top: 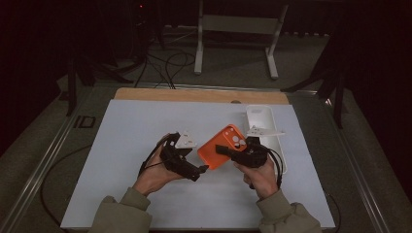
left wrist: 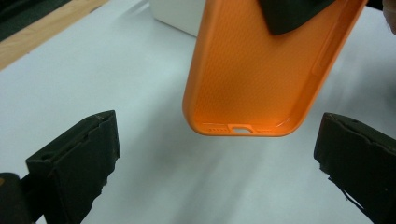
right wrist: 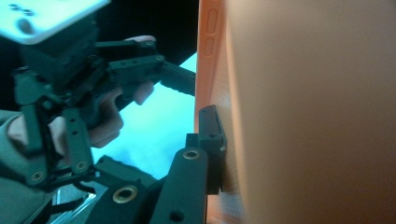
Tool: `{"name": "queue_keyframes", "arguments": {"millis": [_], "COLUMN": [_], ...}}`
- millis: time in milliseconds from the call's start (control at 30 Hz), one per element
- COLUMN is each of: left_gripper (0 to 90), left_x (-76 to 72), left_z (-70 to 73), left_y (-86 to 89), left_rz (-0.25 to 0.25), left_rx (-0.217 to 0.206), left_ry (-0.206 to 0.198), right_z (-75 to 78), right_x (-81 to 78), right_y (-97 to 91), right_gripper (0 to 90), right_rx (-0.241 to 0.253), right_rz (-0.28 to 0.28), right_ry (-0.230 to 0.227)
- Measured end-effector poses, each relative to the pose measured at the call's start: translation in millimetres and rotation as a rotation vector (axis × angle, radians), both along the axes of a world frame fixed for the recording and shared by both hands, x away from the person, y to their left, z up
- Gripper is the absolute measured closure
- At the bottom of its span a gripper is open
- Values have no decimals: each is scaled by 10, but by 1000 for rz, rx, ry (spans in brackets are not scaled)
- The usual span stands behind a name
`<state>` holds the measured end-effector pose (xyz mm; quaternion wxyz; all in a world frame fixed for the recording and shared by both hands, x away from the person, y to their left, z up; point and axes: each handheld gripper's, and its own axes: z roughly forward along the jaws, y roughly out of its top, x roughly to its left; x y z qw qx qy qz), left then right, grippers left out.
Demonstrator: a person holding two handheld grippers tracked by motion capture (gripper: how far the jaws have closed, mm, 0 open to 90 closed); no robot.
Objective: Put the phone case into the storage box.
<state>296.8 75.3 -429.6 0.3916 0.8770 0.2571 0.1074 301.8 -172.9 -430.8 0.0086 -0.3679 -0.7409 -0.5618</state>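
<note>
One white tray (top: 261, 119) behind orange case (top: 221, 145)

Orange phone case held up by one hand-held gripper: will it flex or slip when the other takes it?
The orange case is an empty thin shell, so probably light and bendy at its walls. Its textured inside suggests decent grip for the right hand-held gripper, clamped on it. The left hand-held gripper stands open below.

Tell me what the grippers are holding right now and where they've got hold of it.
The right gripper holds the orange phone case by its camera end, one jaw inside the shell. The left gripper is open near the case's bottom edge and holds nothing.
</note>
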Motion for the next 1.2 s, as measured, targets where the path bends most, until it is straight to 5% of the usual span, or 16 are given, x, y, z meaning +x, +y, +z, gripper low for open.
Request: {"name": "queue_keyframes", "arguments": {"millis": [233,933,1200], "left_gripper": [13,20,92], "left_x": [0,-48,-57], "left_z": [-20,-40,-28], "left_y": [-5,-67,-49], "left_rz": [-43,-127,-149], "left_rx": [-33,-44,-62], "left_ry": [25,40,43], "right_z": [16,36,21], "right_x": [-35,-82,-86], "right_y": [16,56,86], "right_gripper": [878,878,878], "right_rx": [-9,3,6], "right_rz": [43,139,169], "right_ry": [-33,-84,-85]}}
